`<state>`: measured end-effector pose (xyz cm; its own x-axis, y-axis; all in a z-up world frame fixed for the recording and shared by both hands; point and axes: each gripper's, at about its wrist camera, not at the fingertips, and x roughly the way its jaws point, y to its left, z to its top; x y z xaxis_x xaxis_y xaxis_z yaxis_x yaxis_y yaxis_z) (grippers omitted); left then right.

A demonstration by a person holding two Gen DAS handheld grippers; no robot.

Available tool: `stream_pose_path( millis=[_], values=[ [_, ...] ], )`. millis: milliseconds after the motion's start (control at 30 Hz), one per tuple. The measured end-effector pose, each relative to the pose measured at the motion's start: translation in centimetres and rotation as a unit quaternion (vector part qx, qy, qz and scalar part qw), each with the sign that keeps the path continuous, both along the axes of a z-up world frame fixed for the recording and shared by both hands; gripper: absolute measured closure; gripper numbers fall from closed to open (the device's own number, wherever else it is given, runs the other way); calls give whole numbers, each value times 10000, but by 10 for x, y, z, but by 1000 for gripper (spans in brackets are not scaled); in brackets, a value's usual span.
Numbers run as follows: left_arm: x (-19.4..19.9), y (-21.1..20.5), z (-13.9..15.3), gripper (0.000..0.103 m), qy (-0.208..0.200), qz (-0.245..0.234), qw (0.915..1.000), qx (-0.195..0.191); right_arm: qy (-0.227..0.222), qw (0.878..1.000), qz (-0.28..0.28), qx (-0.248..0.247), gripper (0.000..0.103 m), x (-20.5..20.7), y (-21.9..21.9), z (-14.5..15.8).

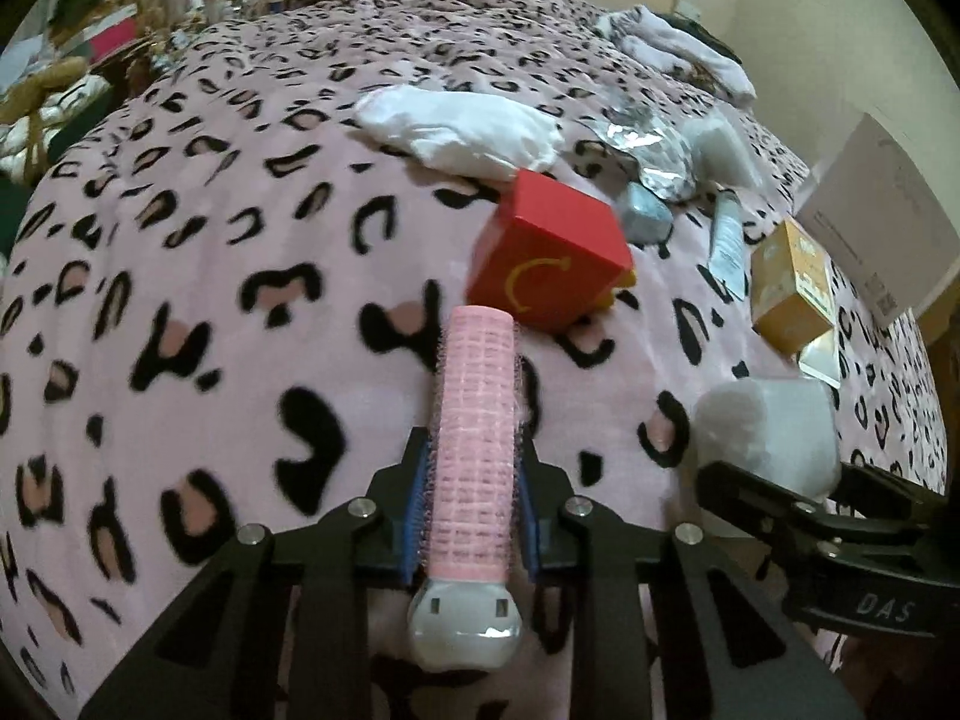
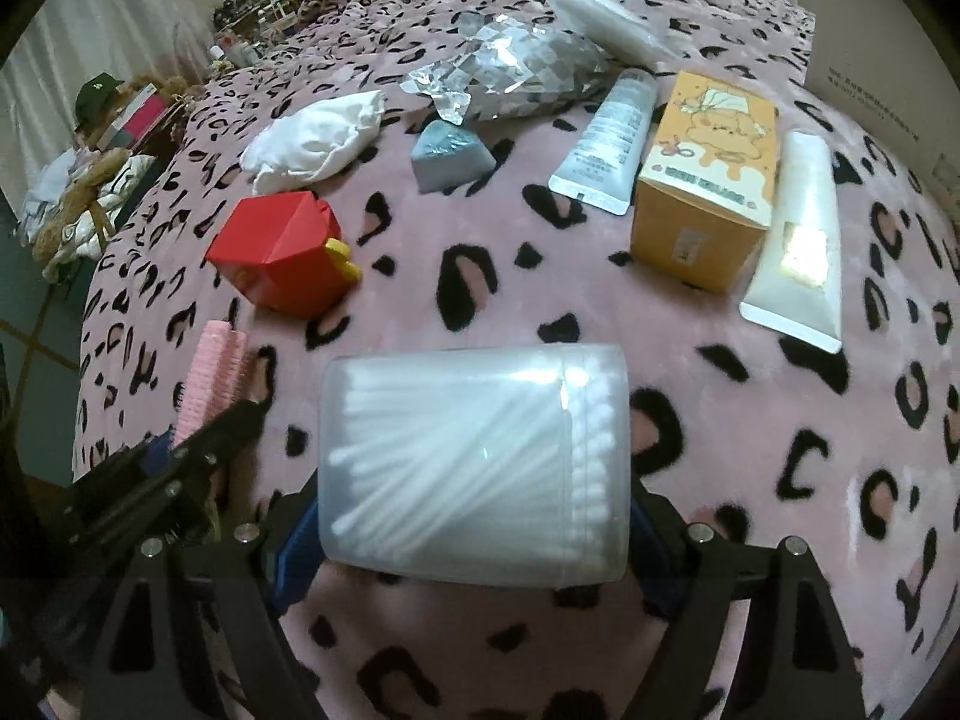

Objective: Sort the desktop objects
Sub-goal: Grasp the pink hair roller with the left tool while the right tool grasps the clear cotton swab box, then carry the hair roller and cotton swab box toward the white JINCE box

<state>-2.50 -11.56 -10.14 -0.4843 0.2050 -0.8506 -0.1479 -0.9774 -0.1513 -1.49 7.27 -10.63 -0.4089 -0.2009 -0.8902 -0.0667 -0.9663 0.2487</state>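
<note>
The left hand-held gripper point(image 1: 474, 483) has its jaws drawn in tight on a pink hair roller point(image 1: 477, 438), the blue pads pressing both sides of the cylinder near its lower half, with the roller's grey end cap toward the camera and its far end jutting out over the bed point(image 1: 198, 276). The right hand-held gripper point(image 2: 474, 516) stands wide, with a clear plastic tub of cotton swabs point(image 2: 474, 462) lying on its side between the jaws; the pads look to meet the tub's ends, so I judge it held, though the contact is partly hidden by the tub itself

Risks, as I judge them: the roller is gripped low on a bristly, springy surface, so it could pivot or creep out if the gripper swings. The tub is smooth and rounded and spans nearly the full opening, so a slight slackening could let it roll free onto the leopard-print blanket. The two grippers sit just beside each other, so a careless turn could knock them together

Only the right wrist view shows the whole spread beyond: a red box point(image 2: 279, 252) with a yellow part, a grey wedge-shaped packet point(image 2: 450, 159), a white cloth bundle point(image 2: 318, 141), two white tubes point(image 2: 609, 141), an orange carton point(image 2: 705, 180) between them, and crumpled foil point(image 2: 510, 69). The left wrist view alone shows the roller's full length and cap, and the red box just past its tip
</note>
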Motion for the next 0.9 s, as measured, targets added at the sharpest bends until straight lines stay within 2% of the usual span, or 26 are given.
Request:
stream_pose_path(
  millis=[400, 900],
  values=[
    [24, -8, 30, 78, 186, 462, 9984, -270, 157, 9995, 170, 218, 18, 17, -3, 18],
    [58, 2, 74, 78, 165, 775, 9960, -422, 785, 9947, 382, 551, 18, 48, 0, 77]
  ],
)
